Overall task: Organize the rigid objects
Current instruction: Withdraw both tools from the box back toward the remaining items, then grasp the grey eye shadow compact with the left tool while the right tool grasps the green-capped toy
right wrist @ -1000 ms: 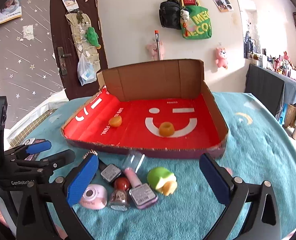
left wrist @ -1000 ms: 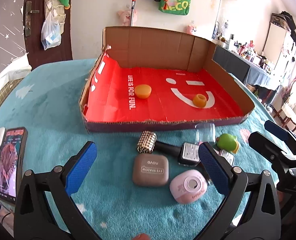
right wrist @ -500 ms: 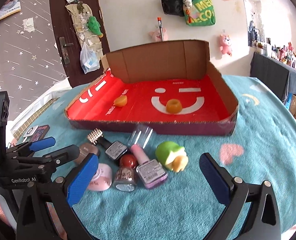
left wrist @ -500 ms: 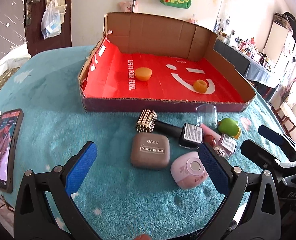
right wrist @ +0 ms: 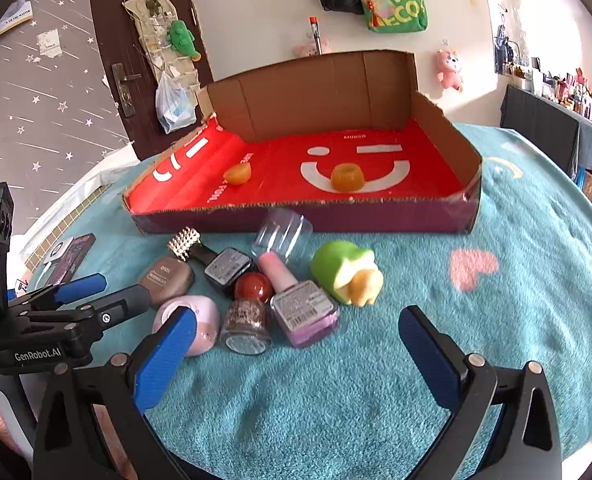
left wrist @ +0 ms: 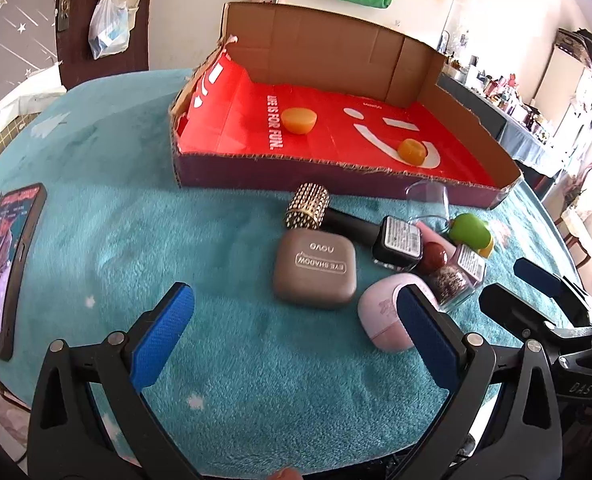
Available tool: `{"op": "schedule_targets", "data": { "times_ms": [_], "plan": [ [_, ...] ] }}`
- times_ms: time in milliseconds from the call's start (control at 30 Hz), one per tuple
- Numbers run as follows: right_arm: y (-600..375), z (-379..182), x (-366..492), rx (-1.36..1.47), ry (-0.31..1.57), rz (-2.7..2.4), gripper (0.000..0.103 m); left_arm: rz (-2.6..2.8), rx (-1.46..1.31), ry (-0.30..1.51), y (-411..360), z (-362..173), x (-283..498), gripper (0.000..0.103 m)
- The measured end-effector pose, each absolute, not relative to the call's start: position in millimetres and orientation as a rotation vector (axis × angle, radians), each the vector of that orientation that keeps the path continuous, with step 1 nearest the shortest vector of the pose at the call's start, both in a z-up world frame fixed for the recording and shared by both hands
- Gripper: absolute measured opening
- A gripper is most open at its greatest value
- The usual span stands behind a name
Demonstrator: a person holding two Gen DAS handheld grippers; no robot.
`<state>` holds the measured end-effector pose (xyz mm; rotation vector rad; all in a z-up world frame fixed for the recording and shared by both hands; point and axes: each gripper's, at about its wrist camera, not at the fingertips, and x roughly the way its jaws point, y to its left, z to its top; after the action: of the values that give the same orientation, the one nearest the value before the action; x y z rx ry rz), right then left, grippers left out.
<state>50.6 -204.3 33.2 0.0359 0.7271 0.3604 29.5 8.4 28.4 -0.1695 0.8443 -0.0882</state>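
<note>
Teal fleece blanket [left wrist: 216, 248] covers the table under both my claws. My left gripper [left wrist: 296, 328] hangs spread wide and pinching nothing, with the brown eye-shadow case [left wrist: 315, 266] at my twelve o'clock and the pink round case [left wrist: 382, 314] touching my right finger at two. My right gripper [right wrist: 296, 340] is likewise spread and empty, the glitter polish bottle [right wrist: 245, 322] and the lilac polish bottle [right wrist: 302, 306] lying just ahead at twelve, the green toy [right wrist: 346, 270] at one. Beyond the cluster, the red-lined cardboard box [right wrist: 448, 136] holds two orange pieces [right wrist: 348, 177], well apart from each other.
</note>
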Motion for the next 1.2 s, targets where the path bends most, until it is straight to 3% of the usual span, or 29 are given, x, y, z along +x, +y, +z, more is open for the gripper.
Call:
{"op": "schedule_targets", "data": {
  "times_ms": [867,1200],
  "plan": [
    [-226.8,25.3,75.7,0.007,0.731,0.215,0.103,-0.028,-0.158,0.878,12.4,12.9,60.3,0.103],
    [-230.0,19.6,105.1,0.046,0.769,0.221,0.091,-0.020,-0.113,0.889,5.9,9.1,69.0,0.103]
  ]
}}
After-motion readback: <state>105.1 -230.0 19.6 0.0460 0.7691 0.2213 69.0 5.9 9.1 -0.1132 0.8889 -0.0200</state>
